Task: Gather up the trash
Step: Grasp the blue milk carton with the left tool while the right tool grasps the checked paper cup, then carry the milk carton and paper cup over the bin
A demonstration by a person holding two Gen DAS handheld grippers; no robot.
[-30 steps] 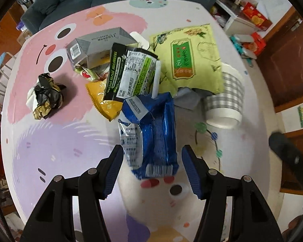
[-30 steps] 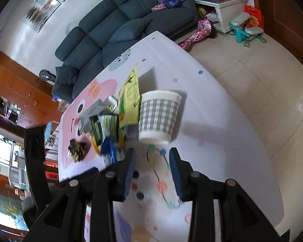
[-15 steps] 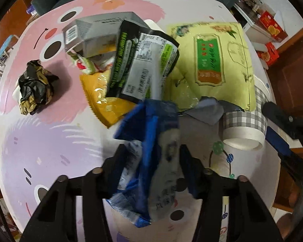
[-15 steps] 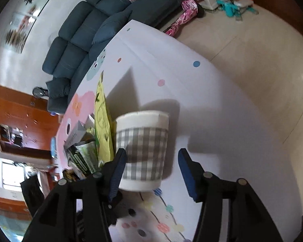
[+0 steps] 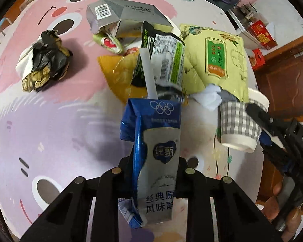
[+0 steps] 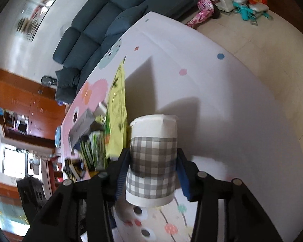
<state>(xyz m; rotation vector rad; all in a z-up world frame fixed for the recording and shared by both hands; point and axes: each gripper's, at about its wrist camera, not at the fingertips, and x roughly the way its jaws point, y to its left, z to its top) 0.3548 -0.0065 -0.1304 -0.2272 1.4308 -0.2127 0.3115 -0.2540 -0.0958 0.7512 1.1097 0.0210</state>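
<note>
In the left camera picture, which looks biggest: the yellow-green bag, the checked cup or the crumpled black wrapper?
1. Yellow-green bag, clearly biggest.
2. Crumpled black wrapper and checked cup look about alike; the cup is partly hidden, so I won't rank them.

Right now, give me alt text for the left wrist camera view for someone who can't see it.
The left gripper is closing on a blue and silver yogurt carton with a white straw, above a pastel cartoon table. Beyond lie wrappers and a grey box; the right gripper straddles a checked paper cup.
</note>
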